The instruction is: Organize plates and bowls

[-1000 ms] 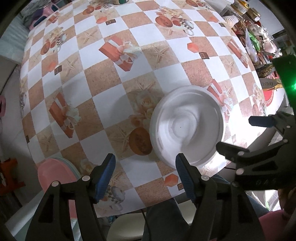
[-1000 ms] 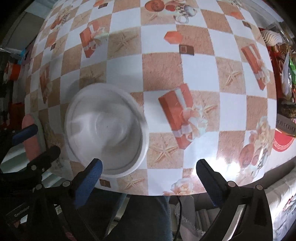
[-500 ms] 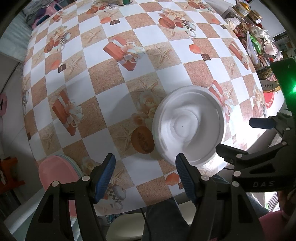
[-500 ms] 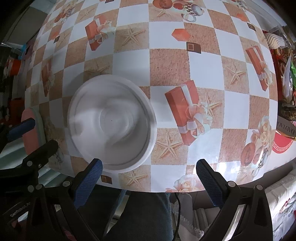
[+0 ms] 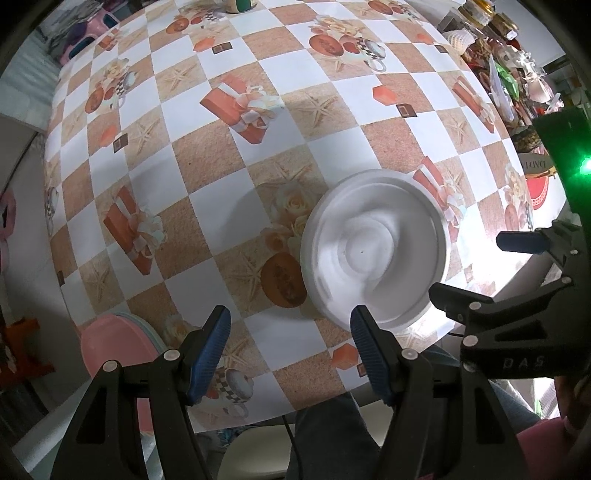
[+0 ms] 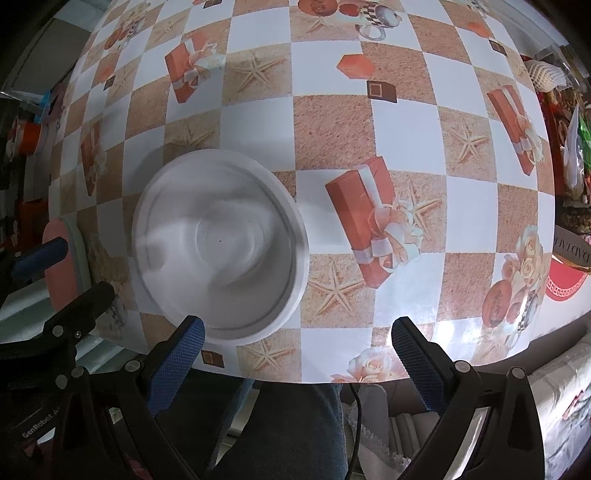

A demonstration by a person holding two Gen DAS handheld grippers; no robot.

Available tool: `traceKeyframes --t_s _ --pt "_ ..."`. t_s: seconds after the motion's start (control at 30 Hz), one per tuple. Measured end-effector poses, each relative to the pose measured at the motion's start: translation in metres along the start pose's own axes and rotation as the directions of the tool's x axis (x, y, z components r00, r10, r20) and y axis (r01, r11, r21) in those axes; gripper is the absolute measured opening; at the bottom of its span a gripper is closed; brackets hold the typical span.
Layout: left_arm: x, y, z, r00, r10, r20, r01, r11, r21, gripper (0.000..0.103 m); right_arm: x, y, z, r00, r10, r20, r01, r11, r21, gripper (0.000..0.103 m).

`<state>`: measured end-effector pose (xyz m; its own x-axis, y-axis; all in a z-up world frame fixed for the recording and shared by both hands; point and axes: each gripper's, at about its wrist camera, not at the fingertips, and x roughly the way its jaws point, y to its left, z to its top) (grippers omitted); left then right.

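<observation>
A white bowl [image 5: 376, 247] stands upright on the checkered tablecloth [image 5: 229, 155] near the table's front edge; it also shows in the right wrist view [image 6: 221, 254]. A stack of plates, pink on top [image 5: 114, 350], sits at the front left corner and shows in the right wrist view [image 6: 62, 269]. My left gripper [image 5: 290, 350] is open and empty, above the table edge, its right finger just in front of the bowl. My right gripper [image 6: 295, 362] is open and empty, to the right of the bowl near the edge.
Jars, packets and a red tin [image 5: 535, 181] crowd the table's right side. A can [image 5: 242, 4] stands at the far edge. The person's legs and a chair [image 5: 258, 454] are below the front edge. A pink stool [image 5: 85, 33] stands beyond the table's far left.
Both grippers have moved slightly, so the bowl has shifted a little in each view. The bowl and plates stay in place. Both grippers remain open.
</observation>
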<state>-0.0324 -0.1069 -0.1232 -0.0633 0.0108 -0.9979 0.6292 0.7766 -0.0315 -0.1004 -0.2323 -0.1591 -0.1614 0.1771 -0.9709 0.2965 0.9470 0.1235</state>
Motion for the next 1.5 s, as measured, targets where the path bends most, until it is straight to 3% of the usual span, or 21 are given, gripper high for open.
traceKeyframes --t_s 1.23,1.5 --pt "0.018 -0.023 0.013 0.999 0.001 -0.050 0.001 0.999 0.046 0.071 0.009 -0.027 0.010 0.999 0.014 -0.042 -0.012 0.999 0.033 0.102" --pt "0.031 -0.018 0.015 0.998 0.016 -0.067 -0.015 1.000 0.014 0.071 0.015 -0.031 0.015 0.998 0.003 -0.056 -0.002 1.000 0.026 0.102"
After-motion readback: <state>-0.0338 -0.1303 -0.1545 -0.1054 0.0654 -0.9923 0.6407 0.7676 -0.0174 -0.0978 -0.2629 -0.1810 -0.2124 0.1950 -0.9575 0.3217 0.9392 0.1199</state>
